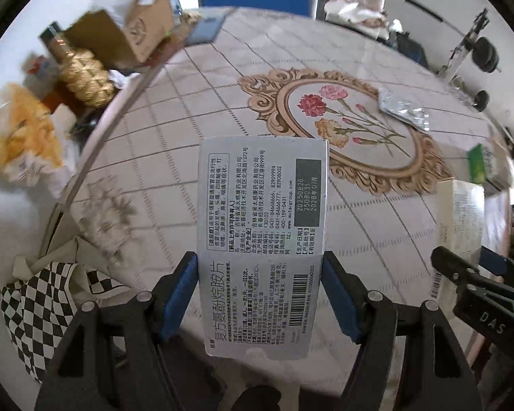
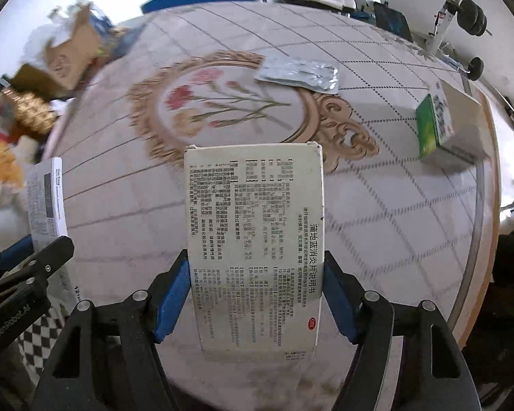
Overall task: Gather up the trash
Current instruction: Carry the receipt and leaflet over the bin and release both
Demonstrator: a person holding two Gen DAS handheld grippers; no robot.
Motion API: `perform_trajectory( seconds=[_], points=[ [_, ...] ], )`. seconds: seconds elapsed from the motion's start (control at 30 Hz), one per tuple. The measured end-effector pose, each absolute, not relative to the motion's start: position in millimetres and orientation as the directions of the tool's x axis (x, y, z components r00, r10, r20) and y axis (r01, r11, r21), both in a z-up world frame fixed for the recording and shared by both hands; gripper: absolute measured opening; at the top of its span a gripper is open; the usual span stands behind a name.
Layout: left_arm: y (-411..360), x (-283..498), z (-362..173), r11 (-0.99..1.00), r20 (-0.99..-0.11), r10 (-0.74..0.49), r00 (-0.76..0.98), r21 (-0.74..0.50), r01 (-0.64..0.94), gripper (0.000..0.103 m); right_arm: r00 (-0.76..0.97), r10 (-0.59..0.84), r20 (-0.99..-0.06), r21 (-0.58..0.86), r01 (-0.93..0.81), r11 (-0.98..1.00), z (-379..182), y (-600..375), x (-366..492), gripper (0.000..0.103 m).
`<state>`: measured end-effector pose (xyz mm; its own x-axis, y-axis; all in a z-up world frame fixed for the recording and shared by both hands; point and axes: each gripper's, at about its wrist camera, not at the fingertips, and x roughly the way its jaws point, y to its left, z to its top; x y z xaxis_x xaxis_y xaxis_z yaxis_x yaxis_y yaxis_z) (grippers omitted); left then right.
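Two flattened medicine cartons are held above a round worktop (image 1: 222, 78) covered in a quilted cloth printed with a framed carnation motif. The left hand-held gripper (image 1: 260, 291) is closed on a grey-white medicine box (image 1: 262, 226) printed with black text and a barcode, its blue pads (image 1: 176, 294) pressing the box's long edges, so the box stands out ahead of the fingers over the cloth. The right hand-held gripper (image 2: 257, 294) clamps a cream medicine box (image 2: 257, 246) in the same manner, blue pads (image 2: 171, 299) against both sides. Each tool shows at the edge of the other's view, side by side. On the cloth beyond, a crumpled silver foil pack (image 2: 300, 73) lies across the rim of the floral frame, and a green-and-white carton (image 2: 435, 125) stands near the worktop's right edge. Past the left edge sit an open cardboard box (image 1: 133, 30), a gold faceted bottle (image 1: 82, 72) and a black-and-white checkered cloth (image 1: 51, 304).
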<state>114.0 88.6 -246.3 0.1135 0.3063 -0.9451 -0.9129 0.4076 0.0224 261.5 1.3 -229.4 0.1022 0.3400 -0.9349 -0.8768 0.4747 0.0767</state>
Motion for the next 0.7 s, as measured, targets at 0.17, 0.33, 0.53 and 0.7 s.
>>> perform_trajectory(
  seconds=[0.17, 0.33, 0.53, 0.7],
  points=[
    [42.6, 39.5, -237.9, 0.423, -0.931, 0.312, 0.19, -0.043, -0.905, 0.069, 0.085, 0.363, -0.928, 0.111, -0.867, 0.485, -222.6, -64.0, 201.5, 0.074],
    [-8.3, -14.0, -263.2, 0.424, -0.947, 0.273, 0.169, -0.039, -0.905, 0.069, 0.031, 0.316, -0.948, 0.135, -0.861, 0.491, -252.3, -125.7, 143.2, 0.074],
    [-47.5, -72.8, -373.1, 0.362, -0.984, 0.034, 0.176, -0.152, -0.92, 0.069, -0.091, 0.145, -0.985, 0.155, -0.839, 0.522, -350.8, -182.9, 92.0, 0.074],
    [-51.8, -86.7, -480.6, 0.273, -0.949, -0.167, 0.267, -0.304, -0.912, 0.069, -0.165, 0.038, -0.986, 0.156, -0.799, 0.58, -476.2, -204.7, 85.5, 0.074]
  ],
)
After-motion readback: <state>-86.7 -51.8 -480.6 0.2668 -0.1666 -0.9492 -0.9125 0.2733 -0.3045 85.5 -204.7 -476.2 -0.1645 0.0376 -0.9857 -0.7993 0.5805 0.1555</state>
